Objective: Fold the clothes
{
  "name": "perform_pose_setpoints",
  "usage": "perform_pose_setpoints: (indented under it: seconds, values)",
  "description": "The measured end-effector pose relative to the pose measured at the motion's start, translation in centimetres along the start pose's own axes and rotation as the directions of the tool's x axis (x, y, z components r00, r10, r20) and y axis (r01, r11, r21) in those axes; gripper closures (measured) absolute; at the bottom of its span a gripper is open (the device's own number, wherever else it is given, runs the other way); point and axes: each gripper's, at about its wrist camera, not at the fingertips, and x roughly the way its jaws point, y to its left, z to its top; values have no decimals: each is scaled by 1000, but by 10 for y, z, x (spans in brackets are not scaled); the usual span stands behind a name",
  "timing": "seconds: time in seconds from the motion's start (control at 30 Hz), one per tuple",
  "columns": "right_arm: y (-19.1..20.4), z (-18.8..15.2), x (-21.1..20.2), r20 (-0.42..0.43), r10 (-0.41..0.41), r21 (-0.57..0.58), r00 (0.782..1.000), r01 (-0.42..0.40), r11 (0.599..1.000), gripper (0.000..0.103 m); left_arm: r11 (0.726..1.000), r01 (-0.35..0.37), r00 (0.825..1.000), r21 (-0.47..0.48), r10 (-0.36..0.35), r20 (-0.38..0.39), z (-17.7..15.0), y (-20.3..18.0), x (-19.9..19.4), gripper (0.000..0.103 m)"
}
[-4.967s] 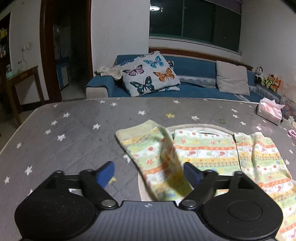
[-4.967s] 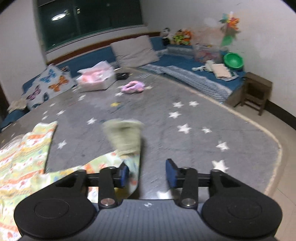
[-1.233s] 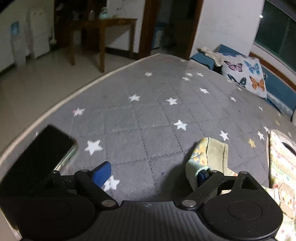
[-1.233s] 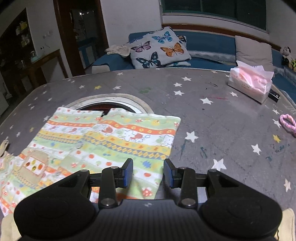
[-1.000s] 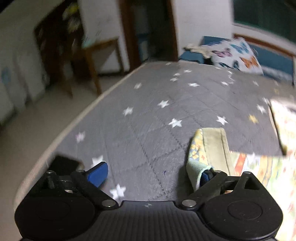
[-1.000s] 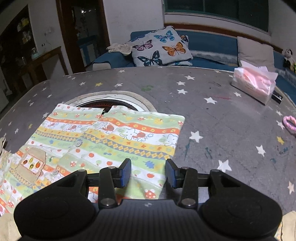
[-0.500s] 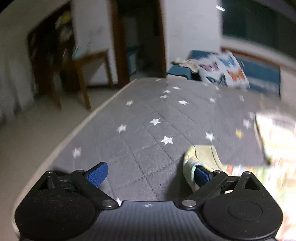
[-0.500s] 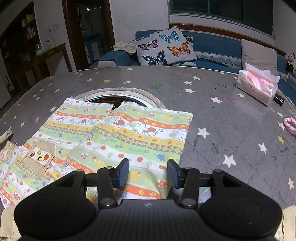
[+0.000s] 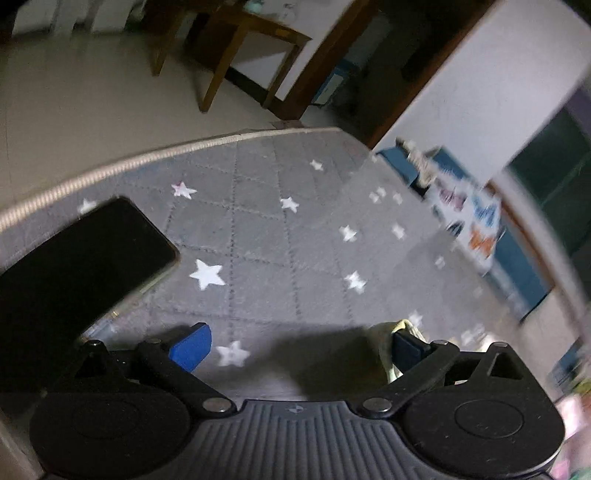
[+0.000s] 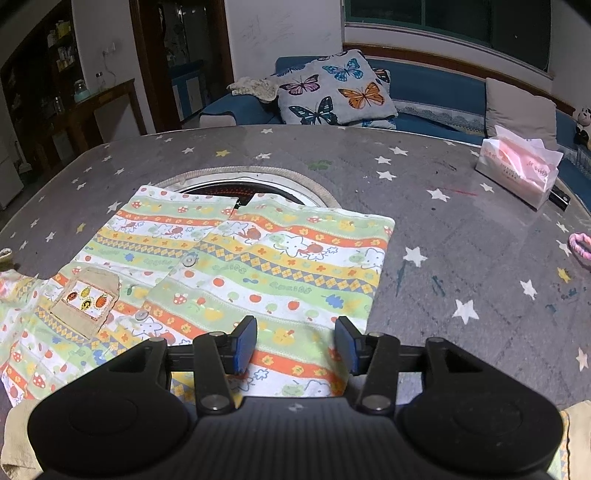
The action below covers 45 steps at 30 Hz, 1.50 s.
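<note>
- The star-patterned mat [image 10: 461, 206] carries the striped shirt [image 10: 258, 258], which lies flat and buttoned just ahead of the right gripper [image 10: 295, 341].
- The right gripper has eased back a little, tongs spread and empty.
- The left gripper [image 9: 299, 341] has swung hard aside (blurry), tongs spread, a cuff [image 9: 384, 347] draped on one finger, so that sleeve is probably next.
- Only the left view shows the phone [image 9: 74, 266].

Blue sofa [image 10: 436, 92] beneath dark window [image 10: 443, 22]; wooden table [image 9: 236, 48] by doorway.
</note>
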Motion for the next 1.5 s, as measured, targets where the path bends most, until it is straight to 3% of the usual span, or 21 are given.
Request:
perform_pose_setpoints:
  seconds: [0.13, 0.23, 0.37, 0.47, 0.53, 0.63, 0.77, 1.03, 1.17, 1.23, 1.33, 1.4, 1.5]
  values:
    - [2, 1, -1, 5, 6, -3, 1000, -6, 1000, 55, 993, 36, 999, -112, -37, -10, 8, 6, 0, 1]
    - [4, 0, -1, 5, 11, -1, 1000, -11, 1000, 55, 990, 10, 1000, -138, -9, 7, 11, 5, -1, 1]
    - [4, -1, -2, 8, 13, -4, 1000, -13, 1000, 55, 996, -78, 994, -30, 80, 70, 12, -8, -6, 1]
    - [2, 0, -2, 11, 7, 2, 1000, -7, 1000, 55, 985, -140, 985, 105, 128, 113, 6, -26, -6, 1]
    - [-1, 2, -1, 12, 2, 10, 1000, -2, 1000, 55, 958, -172, 980, 229, 143, 137, -2, -39, 0, 1]
    - [-5, 3, 1, 15, -4, 21, 1000, 4, 1000, 55, 876, -221, 974, 430, 177, 141, -19, -61, 18, 5]
    - [-10, 5, 2, 18, -11, 28, 1000, 10, 1000, 55, 769, -266, 964, 581, 219, 152, -36, -72, 43, 33]
    - [-26, 15, 16, 17, -37, 75, 999, 36, 997, 56, 666, -273, 962, 694, 181, 204, -40, -81, 70, 71]
    - [-31, 20, 27, 19, -48, 96, 999, 46, 994, 60, 603, -284, 958, 745, 153, 241, -42, -86, 79, 74]
    - [-33, 24, 34, 14, -51, 96, 999, 50, 994, 65, 585, -287, 957, 758, 145, 250, -41, -87, 83, 74]
    - [-36, 28, 44, 17, -76, 92, 997, 74, 993, 71, 580, -282, 958, 764, 134, 252, -39, -87, 87, 72]
    - [-38, 32, 50, 23, -94, 91, 995, 91, 992, 84, 573, -283, 958, 770, 129, 256, -39, -86, 87, 71]
    - [-45, 39, 58, 28, -104, 108, 994, 101, 989, 89, 565, -285, 957, 774, 123, 263, -42, -86, 86, 70]
